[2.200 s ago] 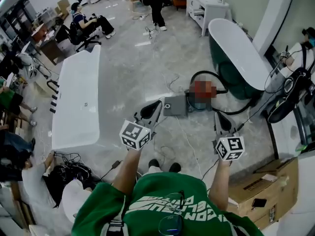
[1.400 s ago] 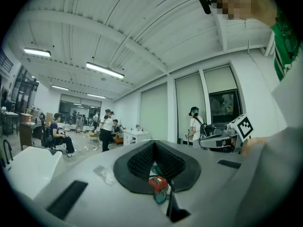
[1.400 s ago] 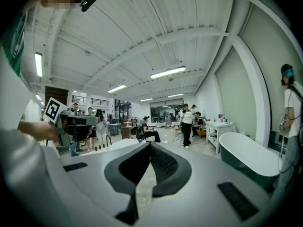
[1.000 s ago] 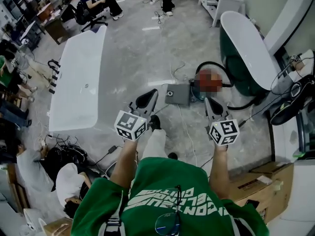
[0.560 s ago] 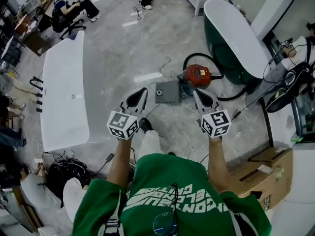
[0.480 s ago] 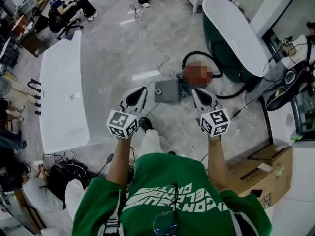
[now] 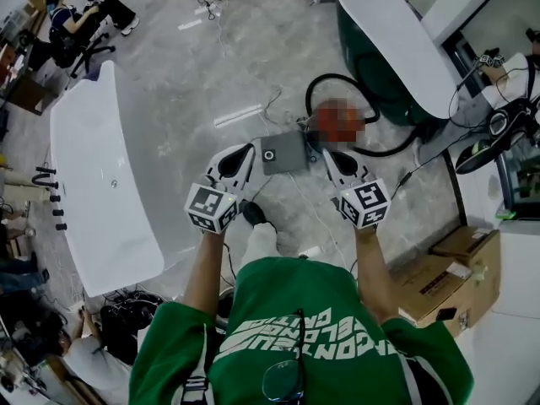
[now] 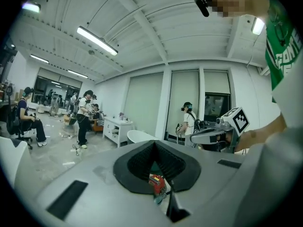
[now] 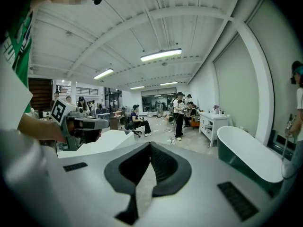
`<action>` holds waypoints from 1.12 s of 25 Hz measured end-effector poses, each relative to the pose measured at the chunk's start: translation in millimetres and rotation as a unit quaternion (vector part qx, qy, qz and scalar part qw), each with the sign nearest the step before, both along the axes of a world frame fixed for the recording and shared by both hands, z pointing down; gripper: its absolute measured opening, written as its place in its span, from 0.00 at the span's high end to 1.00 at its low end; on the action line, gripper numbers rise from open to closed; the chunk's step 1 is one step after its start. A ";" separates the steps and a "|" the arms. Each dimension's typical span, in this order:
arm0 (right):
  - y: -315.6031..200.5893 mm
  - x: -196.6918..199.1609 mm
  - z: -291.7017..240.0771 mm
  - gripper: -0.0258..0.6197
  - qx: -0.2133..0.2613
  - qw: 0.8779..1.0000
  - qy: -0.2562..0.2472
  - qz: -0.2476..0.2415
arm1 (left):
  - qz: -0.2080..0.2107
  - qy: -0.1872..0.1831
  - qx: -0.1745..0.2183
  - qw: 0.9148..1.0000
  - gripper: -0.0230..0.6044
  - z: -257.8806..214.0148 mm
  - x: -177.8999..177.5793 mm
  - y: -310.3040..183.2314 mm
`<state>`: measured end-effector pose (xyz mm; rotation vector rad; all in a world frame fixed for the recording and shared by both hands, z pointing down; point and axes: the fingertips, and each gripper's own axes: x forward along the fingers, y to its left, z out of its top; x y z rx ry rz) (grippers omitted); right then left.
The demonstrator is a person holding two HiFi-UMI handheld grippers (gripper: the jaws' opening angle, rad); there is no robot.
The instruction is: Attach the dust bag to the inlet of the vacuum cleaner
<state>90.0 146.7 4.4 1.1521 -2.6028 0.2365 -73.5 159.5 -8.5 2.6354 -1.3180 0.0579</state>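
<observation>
The left gripper (image 7: 240, 152) reaches out ahead of the person, jaws pressed together with nothing between them. The right gripper (image 7: 327, 157) is held level with it, its jaws also together and empty. Between their tips, at twelve o'clock from the person, the grey dust bag (image 7: 283, 152) lies flat on the marbled floor (image 7: 211, 83) with its round collar hole facing up. Neither gripper touches it. The red vacuum cleaner (image 7: 337, 121) stands just beside the bag at its two o'clock. Its black hose (image 7: 314, 84) loops up toward twelve. A white bathtub (image 7: 93, 184) lies at nine o'clock, a green one (image 7: 384, 40) at one, and a cardboard box (image 7: 447, 277) at four.
</observation>
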 end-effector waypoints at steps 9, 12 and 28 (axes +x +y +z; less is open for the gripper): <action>-47.1 -61.4 24.1 0.95 -0.016 1.000 0.024 -0.002 | 0.029 0.010 -0.015 0.999 0.96 29.9 -47.0 -54.7; -58.0 -71.4 33.0 0.95 -0.023 0.999 0.025 0.000 | 0.039 0.007 -0.019 0.999 0.96 38.2 -53.6 -69.2; -131.7 -70.4 49.9 0.95 -0.015 0.999 0.035 -0.019 | 0.058 -0.005 -0.022 0.998 0.96 43.1 -19.6 -142.0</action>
